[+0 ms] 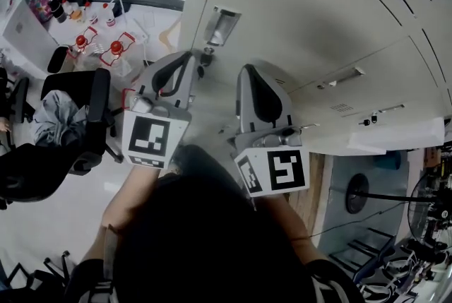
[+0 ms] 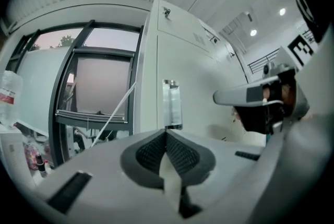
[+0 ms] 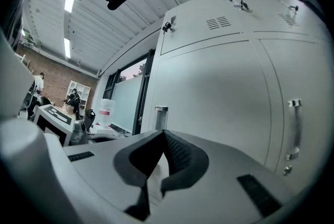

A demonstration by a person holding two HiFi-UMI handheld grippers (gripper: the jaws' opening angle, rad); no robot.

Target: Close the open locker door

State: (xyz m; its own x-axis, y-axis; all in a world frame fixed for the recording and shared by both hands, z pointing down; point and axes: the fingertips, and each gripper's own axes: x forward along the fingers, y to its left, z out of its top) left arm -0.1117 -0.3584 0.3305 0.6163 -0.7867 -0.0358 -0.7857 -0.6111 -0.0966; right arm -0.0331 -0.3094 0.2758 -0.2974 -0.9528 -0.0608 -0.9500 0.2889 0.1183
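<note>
Faces a locker door (image 1: 304, 19) hiding any contents, handle (image 1: 220, 26) near, left gripper (image 2: 166, 134) and right gripper (image 3: 163, 134) fingers pinched together, empty.

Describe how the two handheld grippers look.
Both are pale grey moulded shells with rounded bodies. The left gripper and the right gripper each end in two dark, ribbed pads set in a black V-shaped recess. In the head view, each carries a white cube printed with black square markers: the left cube and the right cube. Black grip openings show through the bodies.
</note>
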